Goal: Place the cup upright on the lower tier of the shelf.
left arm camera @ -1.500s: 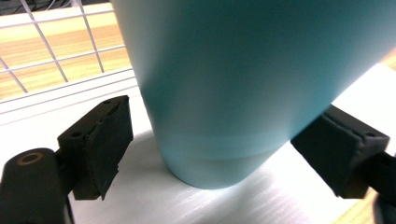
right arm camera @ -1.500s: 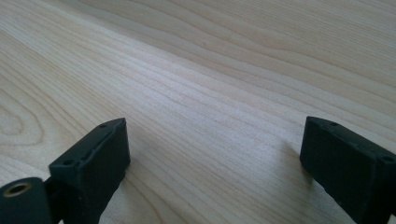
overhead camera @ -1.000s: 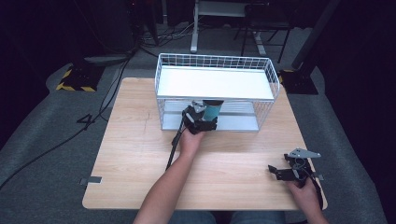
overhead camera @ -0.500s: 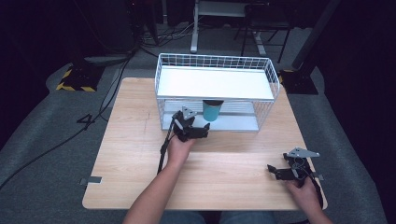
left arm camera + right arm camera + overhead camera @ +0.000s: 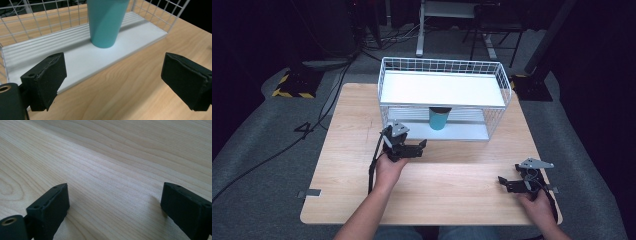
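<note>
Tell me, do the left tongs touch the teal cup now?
Apart. In the left gripper view the left tongs stand open, with bare shelf between them and the teal cup.

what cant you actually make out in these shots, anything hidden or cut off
- Teal cup: in the high view its rim is hidden under the wire rack's upper shelf; in the left gripper view the top edge cuts it off.
- Cup contents: cannot tell.
- Right gripper: its view gives no sight of rack or cup.
</note>
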### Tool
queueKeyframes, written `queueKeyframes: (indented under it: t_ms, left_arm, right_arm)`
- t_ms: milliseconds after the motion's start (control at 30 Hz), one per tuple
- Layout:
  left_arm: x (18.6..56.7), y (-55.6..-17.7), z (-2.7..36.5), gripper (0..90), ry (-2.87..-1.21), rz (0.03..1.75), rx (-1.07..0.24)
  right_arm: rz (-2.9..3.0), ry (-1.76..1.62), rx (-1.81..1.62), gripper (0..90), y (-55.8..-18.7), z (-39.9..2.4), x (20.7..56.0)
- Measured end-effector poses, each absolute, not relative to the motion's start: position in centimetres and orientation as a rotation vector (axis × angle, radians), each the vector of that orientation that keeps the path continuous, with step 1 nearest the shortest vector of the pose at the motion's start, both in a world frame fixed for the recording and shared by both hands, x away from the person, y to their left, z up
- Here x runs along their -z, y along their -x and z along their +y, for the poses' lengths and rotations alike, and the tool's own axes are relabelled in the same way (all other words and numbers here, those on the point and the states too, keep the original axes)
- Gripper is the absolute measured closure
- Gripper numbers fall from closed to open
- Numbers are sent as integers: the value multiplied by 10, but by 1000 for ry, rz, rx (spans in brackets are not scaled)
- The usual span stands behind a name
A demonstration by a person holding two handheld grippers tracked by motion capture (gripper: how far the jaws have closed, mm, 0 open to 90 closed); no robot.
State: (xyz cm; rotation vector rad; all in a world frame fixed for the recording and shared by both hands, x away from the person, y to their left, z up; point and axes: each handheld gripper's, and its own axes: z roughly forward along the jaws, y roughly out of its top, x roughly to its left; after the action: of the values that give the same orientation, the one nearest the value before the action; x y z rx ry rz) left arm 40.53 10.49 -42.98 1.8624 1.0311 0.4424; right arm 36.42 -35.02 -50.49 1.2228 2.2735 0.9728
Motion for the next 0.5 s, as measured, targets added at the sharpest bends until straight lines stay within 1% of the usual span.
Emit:
queueKeyframes:
  t_ms: [167, 333, 500]
  left_arm:
    - [428, -387, 124, 67, -1850, 1020, -465]
    - [424, -370, 140, 67, -1881, 999, -474]
    - [423, -353, 156, 64, -1880, 981, -445]
  right_arm:
    - [2277, -1219, -974, 85, -364, -350, 505]
    - [2277, -1218, -974, 85, -364, -350, 505]
    - [2277, -1218, -973, 85, -364, -350, 505]
